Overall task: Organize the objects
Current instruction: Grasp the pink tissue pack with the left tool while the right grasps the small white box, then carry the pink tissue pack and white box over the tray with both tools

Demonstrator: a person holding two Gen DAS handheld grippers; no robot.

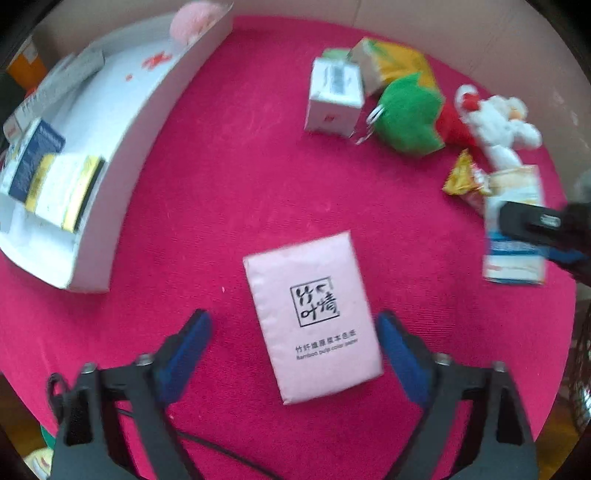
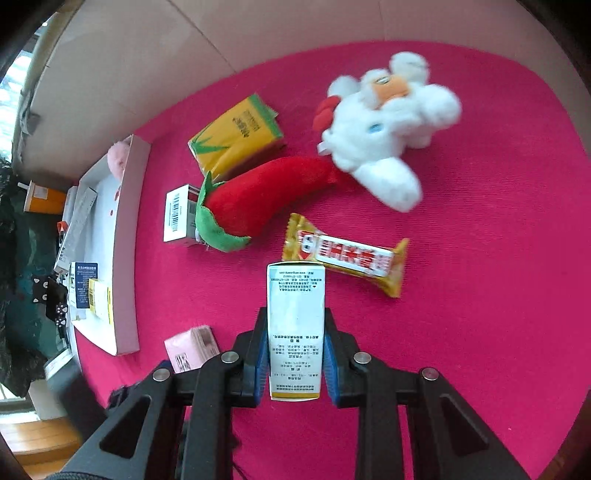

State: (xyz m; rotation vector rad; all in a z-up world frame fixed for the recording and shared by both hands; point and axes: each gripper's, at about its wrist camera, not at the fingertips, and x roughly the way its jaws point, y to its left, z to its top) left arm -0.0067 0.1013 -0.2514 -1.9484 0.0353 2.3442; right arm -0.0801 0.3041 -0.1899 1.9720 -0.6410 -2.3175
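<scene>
On the pink-red cloth lies a pink tissue pack [image 1: 314, 317] with black print, also seen in the right wrist view [image 2: 190, 349]. My left gripper [image 1: 291, 317] points down over it, open. The pack lies between the blue pads, with the left pad well clear of it. My right gripper [image 2: 295, 314] is shut on a narrow white box [image 2: 295, 295] with small printed text, its pads pressing both long sides. In the left wrist view that box [image 1: 517, 258] shows at the right edge, with a black finger [image 1: 517, 221] across it.
A white tray [image 1: 147, 122] at the left holds several small boxes and a pink plush [image 1: 192, 18]. Loose on the cloth are a white carton [image 1: 334, 99], a yellow tissue pack [image 2: 236, 136], a red chili plush [image 2: 258, 195], a white plush toy [image 2: 388, 125] and a yellow snack bar [image 2: 347, 258].
</scene>
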